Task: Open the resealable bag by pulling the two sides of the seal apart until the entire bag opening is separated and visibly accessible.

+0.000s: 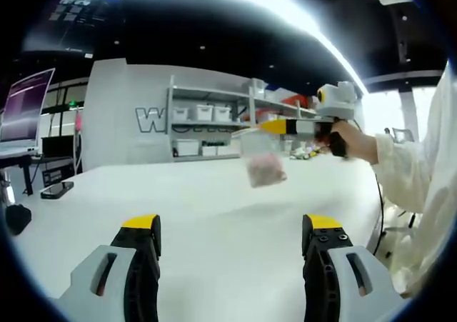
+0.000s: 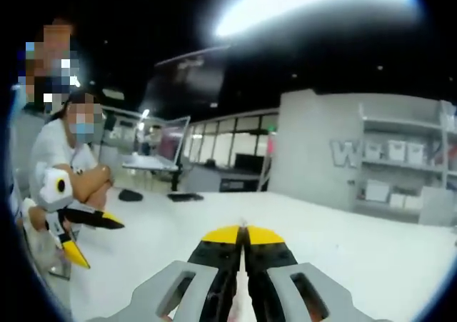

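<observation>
A small clear resealable bag (image 1: 263,162) with pink contents hangs in the air above the white table (image 1: 214,215). In the left gripper view the right gripper (image 1: 261,128) comes in from the right, held by a hand in a white sleeve, and is shut on the bag's top edge. My left gripper (image 1: 232,225) is low over the table, well short of the bag, open with nothing between its yellow tips. In the right gripper view the right gripper (image 2: 243,234) has its jaws pressed together. The left gripper (image 2: 100,243) shows open at the far left.
Shelves with white bins (image 1: 203,122) stand beyond the table's far edge. A laptop (image 1: 25,111) and dark items (image 1: 57,189) sit at the left. A person in white (image 2: 64,165) sits by the table's edge. A monitor (image 2: 168,147) stands at the far side.
</observation>
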`<move>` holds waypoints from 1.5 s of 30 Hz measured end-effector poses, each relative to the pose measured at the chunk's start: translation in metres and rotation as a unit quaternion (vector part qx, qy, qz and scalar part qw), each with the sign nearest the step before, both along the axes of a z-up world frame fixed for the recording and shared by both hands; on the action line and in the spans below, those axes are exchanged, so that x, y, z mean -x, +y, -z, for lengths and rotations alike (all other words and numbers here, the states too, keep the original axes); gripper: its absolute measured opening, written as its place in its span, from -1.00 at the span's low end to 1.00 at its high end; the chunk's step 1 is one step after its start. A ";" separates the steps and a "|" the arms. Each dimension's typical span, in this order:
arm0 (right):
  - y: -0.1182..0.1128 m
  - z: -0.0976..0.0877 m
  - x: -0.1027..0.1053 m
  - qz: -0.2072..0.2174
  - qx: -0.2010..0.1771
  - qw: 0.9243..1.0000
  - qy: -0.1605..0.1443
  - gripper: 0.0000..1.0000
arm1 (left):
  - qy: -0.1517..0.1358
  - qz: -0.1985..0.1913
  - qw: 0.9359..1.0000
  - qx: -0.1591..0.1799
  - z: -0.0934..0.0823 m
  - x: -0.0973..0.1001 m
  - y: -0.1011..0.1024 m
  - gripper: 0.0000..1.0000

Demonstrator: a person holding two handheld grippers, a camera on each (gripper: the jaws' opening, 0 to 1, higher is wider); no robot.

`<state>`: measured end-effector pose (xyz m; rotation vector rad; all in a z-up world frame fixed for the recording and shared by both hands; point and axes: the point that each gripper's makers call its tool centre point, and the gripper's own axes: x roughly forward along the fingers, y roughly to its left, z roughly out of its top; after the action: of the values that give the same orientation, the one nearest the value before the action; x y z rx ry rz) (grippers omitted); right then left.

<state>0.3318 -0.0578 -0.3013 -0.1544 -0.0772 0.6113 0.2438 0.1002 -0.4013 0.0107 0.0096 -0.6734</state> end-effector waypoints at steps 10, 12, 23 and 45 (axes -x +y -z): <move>-0.005 0.016 0.022 -0.006 0.004 1.000 0.020 -1.00 | 0.004 0.004 1.000 -0.005 0.002 -0.001 -0.002 0.58; -0.005 0.020 0.029 -0.008 0.001 1.000 0.025 -1.00 | 0.006 0.004 1.000 -0.007 0.003 -0.002 -0.002 0.58; 0.001 0.037 0.065 -0.023 -0.010 0.999 0.044 -1.00 | 0.014 0.006 1.000 -0.010 0.007 -0.001 -0.003 0.57; 0.038 0.080 0.120 -0.091 0.011 0.994 0.066 -1.00 | 0.056 0.044 0.997 0.010 0.027 0.026 -0.019 0.50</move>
<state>0.2113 -0.0202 -0.3816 -0.1289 0.0438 0.8028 0.2183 0.0816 -0.4282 -0.0456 0.1100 -0.7619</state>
